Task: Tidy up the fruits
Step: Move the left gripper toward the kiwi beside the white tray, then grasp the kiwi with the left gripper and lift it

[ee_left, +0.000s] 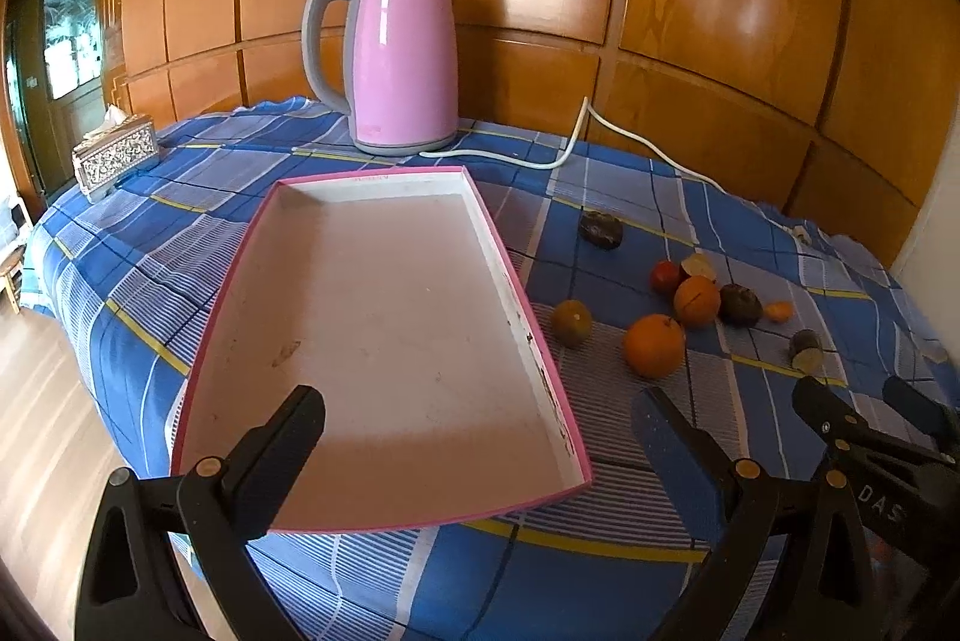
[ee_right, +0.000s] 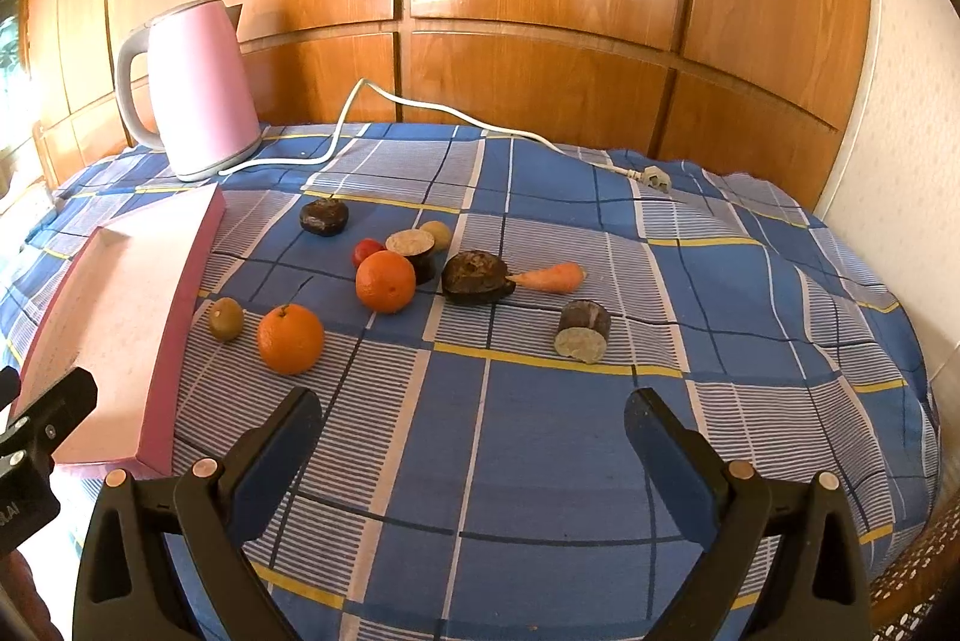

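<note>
A pink-rimmed shallow box (ee_left: 543, 359) with a bare white floor lies on the checked cloth; its near end sits between the fingers of my open left gripper (ee_left: 480, 431). To its right lie loose fruits: two oranges (ee_right: 290, 338) (ee_right: 385, 280), a small green fruit (ee_right: 226, 318), a red fruit (ee_right: 366, 252), dark wrinkled fruits (ee_right: 324, 216) (ee_right: 477, 277), cut pieces (ee_right: 583, 331) and a carrot-like piece (ee_right: 552, 277). My right gripper (ee_right: 474, 431) hovers open over bare cloth in front of them, holding nothing. The same oranges (ee_left: 654, 345) (ee_left: 696, 301) show in the left wrist view.
A pink kettle (ee_left: 402, 59) stands at the back by the wooden wall, its white cord (ee_right: 420, 107) trailing right to a plug (ee_right: 656, 178). A patterned tissue box (ee_left: 114, 155) sits at the far left edge. The table drops off to the floor on the left.
</note>
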Demonstrator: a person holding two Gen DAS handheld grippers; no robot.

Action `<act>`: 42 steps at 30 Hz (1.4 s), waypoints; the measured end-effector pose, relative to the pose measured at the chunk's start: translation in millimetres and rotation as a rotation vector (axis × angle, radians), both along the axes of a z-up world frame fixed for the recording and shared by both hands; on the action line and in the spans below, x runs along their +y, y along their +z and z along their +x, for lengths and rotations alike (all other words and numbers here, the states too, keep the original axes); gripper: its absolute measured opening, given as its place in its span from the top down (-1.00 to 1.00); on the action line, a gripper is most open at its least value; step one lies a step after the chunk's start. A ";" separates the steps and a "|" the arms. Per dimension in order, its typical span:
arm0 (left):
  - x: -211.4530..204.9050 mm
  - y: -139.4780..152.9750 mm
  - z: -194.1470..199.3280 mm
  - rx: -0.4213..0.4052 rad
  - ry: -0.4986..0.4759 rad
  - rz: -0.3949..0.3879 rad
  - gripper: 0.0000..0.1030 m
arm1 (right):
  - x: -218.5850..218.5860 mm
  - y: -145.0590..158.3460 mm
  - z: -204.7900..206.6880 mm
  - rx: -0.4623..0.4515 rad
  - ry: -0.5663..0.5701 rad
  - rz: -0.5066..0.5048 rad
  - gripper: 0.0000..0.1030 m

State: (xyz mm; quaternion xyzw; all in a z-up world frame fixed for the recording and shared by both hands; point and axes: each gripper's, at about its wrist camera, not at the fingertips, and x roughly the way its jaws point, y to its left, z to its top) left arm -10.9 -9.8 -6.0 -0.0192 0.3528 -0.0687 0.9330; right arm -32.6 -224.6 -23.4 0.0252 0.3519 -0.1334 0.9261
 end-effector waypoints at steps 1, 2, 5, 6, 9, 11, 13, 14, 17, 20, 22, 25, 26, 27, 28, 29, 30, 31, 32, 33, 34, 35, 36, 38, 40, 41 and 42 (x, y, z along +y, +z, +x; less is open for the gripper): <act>-0.7 0.1 0.1 0.000 -0.001 0.003 -0.99 | -0.5 -0.5 0.5 0.001 0.000 0.003 -0.99; -1.6 0.2 0.3 0.001 -0.003 0.007 -0.99 | -0.4 -0.6 0.0 0.002 0.000 0.004 -0.99; -5.0 -0.1 0.3 0.003 -0.011 0.020 -0.99 | -2.2 -2.5 0.1 0.005 -0.001 0.012 -0.99; -6.9 0.0 0.5 0.005 -0.018 0.026 -0.99 | -3.3 -3.1 0.3 0.006 -0.002 0.016 -0.99; -10.3 0.8 1.0 0.005 -0.030 0.039 -0.99 | -7.1 -5.2 0.3 0.009 -0.003 0.026 -0.99; -13.0 1.3 1.1 0.003 -0.038 0.049 -0.99 | -10.7 -6.5 0.2 0.011 -0.006 0.034 -0.99; -15.9 2.4 1.5 0.002 -0.050 0.054 -0.99 | -15.9 -7.0 -0.1 0.011 -0.015 0.039 -0.99; -17.0 2.8 1.9 0.002 -0.057 0.055 -0.99 | -18.2 -7.3 -0.5 0.011 -0.019 0.041 -0.99; -23.5 4.3 3.8 -0.004 -0.089 0.065 -0.99 | -27.7 -8.8 -1.7 0.013 -0.038 0.050 -0.99; -31.0 4.0 7.7 0.003 -0.137 0.087 -0.99 | -37.4 -13.4 -2.4 0.029 -0.054 0.061 -0.99; -34.5 4.1 11.3 0.013 -0.178 0.081 -0.99 | -44.4 -17.0 -3.4 0.041 -0.068 0.067 -0.99; -37.6 6.8 22.5 0.034 -0.222 0.076 -0.99 | -54.1 -20.2 -6.7 0.049 -0.089 0.071 -0.99; -39.2 7.6 26.4 0.049 -0.246 0.072 -0.99 | -57.2 -21.3 -7.4 0.052 -0.093 0.073 -0.99; -40.9 8.9 32.1 0.075 -0.276 0.073 -0.99 | -59.5 -22.2 -8.5 0.055 -0.096 0.075 -0.99; -42.3 10.0 35.0 0.085 -0.287 0.079 -0.99 | -62.2 -23.4 -9.7 0.058 -0.098 0.074 -0.99; -43.6 11.9 39.2 0.084 -0.291 0.095 -0.99 | -64.3 -24.5 -10.8 0.060 -0.100 0.069 -0.99; -45.0 14.0 43.0 0.078 -0.302 0.113 -0.99 | -66.1 -25.7 -11.9 0.063 -0.103 0.064 -0.99; -45.8 15.4 46.0 0.068 -0.313 0.122 -0.99 | -68.2 -27.1 -12.7 0.067 -0.106 0.061 -0.99; -46.7 16.9 49.6 0.059 -0.326 0.134 -0.99 | -70.4 -28.5 -13.3 0.070 -0.109 0.063 -0.99; -49.0 18.1 54.6 0.056 -0.340 0.151 -0.99 | -72.5 -29.6 -13.7 0.074 -0.112 0.067 -0.99; -52.4 18.7 59.1 0.061 -0.367 0.166 -0.95 | -74.6 -30.6 -14.2 0.077 -0.115 0.070 -0.99; -55.5 19.0 62.1 0.058 -0.388 0.180 -0.87 | -76.6 -31.5 -14.8 0.079 -0.119 0.072 -0.99; -61.4 18.7 66.3 0.058 -0.421 0.204 -0.82 | -77.4 -31.7 -15.1 0.080 -0.120 0.072 -0.99; -69.6 15.2 75.2 0.075 -0.482 0.229 -0.63 | -79.5 -32.1 -15.3 0.081 -0.124 0.075 -0.99; -75.1 10.4 84.9 0.097 -0.534 0.259 -0.42 | -81.2 -32.2 -15.3 0.081 -0.125 0.076 -0.99; -77.4 7.7 89.2 0.107 -0.566 0.274 -0.34 | -81.7 -32.4 -14.9 0.082 -0.124 0.076 -0.99; -79.9 3.9 94.1 0.124 -0.604 0.297 -0.30 | -82.2 -32.7 -15.1 0.083 -0.124 0.078 -0.99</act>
